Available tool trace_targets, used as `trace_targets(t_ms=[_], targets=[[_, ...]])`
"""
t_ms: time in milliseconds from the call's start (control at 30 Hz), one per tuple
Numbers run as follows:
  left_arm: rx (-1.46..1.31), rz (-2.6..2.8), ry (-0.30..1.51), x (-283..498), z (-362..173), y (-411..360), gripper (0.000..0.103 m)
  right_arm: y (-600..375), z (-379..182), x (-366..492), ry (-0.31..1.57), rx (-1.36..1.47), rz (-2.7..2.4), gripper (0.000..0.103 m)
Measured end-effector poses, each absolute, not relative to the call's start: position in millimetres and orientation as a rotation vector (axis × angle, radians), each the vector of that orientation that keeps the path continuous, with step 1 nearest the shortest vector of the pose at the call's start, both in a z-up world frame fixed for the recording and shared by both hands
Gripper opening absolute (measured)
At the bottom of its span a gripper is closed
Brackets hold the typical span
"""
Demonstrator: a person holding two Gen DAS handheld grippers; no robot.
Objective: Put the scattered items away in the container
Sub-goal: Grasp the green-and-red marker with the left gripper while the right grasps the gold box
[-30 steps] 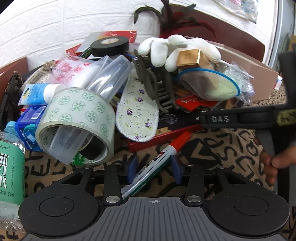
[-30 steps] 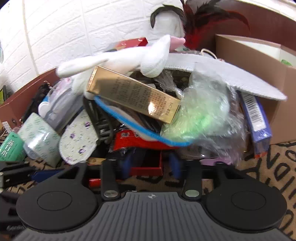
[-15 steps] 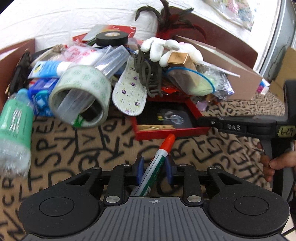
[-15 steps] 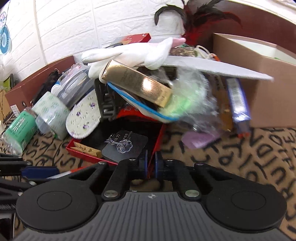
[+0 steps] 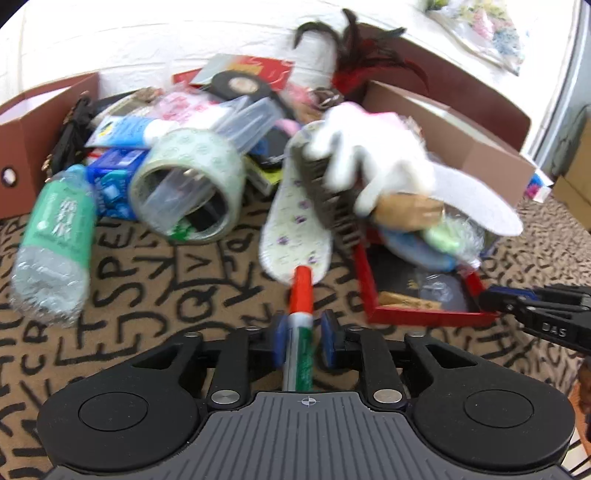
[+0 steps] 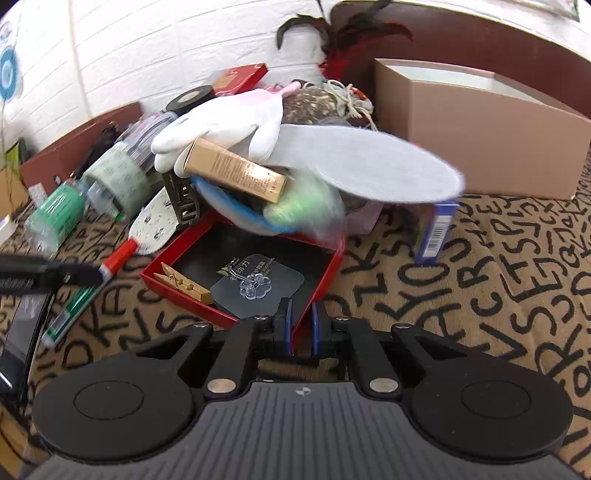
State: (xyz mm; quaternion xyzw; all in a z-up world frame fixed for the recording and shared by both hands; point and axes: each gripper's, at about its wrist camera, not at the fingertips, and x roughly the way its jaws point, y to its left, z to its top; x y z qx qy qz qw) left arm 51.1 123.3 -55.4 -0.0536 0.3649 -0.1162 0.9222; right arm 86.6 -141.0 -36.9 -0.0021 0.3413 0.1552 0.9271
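Left tool [image 5: 303, 332] clamps red-capped green-and-white marker [image 5: 300, 325], right tool [image 6: 300, 325] pinches shallow red tray's rim [image 6: 314, 291]; next, drop marker in tray.

I see a tan letter-patterned cloth [image 6: 498, 280] covering the surface, a white brick wall [image 6: 147, 48] behind, and dark red-black feathers [image 6: 332, 33] standing against that wall.
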Motion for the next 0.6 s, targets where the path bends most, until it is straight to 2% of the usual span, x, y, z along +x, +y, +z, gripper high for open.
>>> trace_targets(t_ms=[33,100,400,500,600], targets=[[-0.099,-0.252,0.74,50,-53,120,0.04,-139,-35,84,0.678,-0.021,0.308,0.015],[-0.074,-0.266,0.732,49,-53,113,0.05,-137,-29,83,0.639,-0.042,0.292,0.023],[-0.08,-0.261,0.774,51,-60,117,0.05,-107,-32,97,0.662,-0.056,0.433,0.024],[-0.088,-0.268,0.791,53,-65,119,0.046,-104,-34,99,0.676,-0.059,0.439,0.022],[-0.097,-0.27,0.789,55,-69,119,0.046,-106,-31,97,0.663,-0.05,0.441,0.022]])
